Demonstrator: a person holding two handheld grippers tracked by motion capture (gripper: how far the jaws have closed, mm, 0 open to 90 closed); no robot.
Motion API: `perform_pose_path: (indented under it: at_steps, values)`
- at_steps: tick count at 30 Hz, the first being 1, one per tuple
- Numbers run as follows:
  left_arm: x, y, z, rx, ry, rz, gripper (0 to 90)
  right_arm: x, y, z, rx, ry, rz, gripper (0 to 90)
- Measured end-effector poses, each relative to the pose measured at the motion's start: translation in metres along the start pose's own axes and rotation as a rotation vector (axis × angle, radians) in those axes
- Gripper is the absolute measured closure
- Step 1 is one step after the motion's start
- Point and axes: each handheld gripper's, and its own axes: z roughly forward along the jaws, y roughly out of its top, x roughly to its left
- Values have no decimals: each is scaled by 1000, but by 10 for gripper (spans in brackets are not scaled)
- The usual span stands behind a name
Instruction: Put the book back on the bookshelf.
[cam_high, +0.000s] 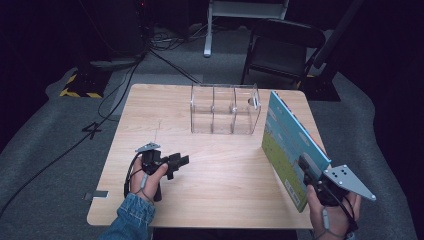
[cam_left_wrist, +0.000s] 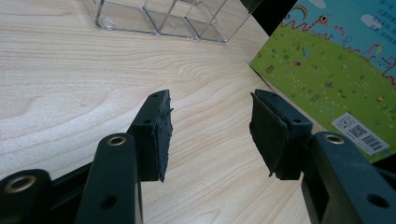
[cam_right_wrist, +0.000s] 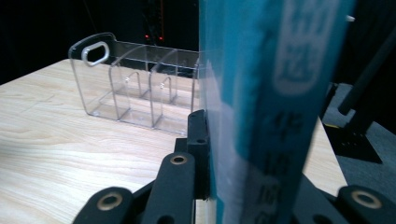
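The book (cam_high: 292, 147) is lifted on edge over the table's (cam_high: 220, 175) right side, clamped in the right gripper (cam_high: 311, 176) near its lower corner. It has yet to go into the clear rack (cam_high: 225, 109), which looks empty. The left gripper (cam_high: 176, 164) rests half-open, holding nothing.

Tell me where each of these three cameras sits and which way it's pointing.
High view: above the person's side, looking forward and down on the table; both forearms, left gripper, right gripper.
Left gripper view: rides that gripper, looking along its open jaws across the tabletop toward the book.
Right gripper view: looks along jaws shut on the book's spine, toward the clear organizer.
All three share the book and the organizer.
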Motion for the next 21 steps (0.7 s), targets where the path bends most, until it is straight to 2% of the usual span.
perform_pose_path:
  at_steps: [3, 5, 9, 10, 11, 12, 17, 21]
  values:
    - [1, 0, -2, -1, -2, -4, 487, 3, 3, -1, -5, 11, -8, 815]
    - [3, -1, -3, -3, 2, -11, 488, 10, 10, 1, -24, 32, -26, 815]
    - [9, -3, -7, -5, 29, -15, 487, 18, 18, 6, -44, 57, -33, 815]
    - [11, -4, -9, -3, 56, -3, 487, 19, 20, 8, -44, 61, -36, 815]
    - [11, -4, -9, -3, 56, -3, 487, 22, 23, 11, -51, 69, -36, 815]
    - [13, -4, -12, -1, 88, 10, 489, 25, 26, 13, -50, 75, -40, 814]
    - [25, -9, -22, 11, 186, 37, 489, 37, 37, 25, -67, 96, -53, 815]
    - [34, -13, -26, 27, 227, 38, 489, 43, 43, 34, -69, 101, -44, 814]
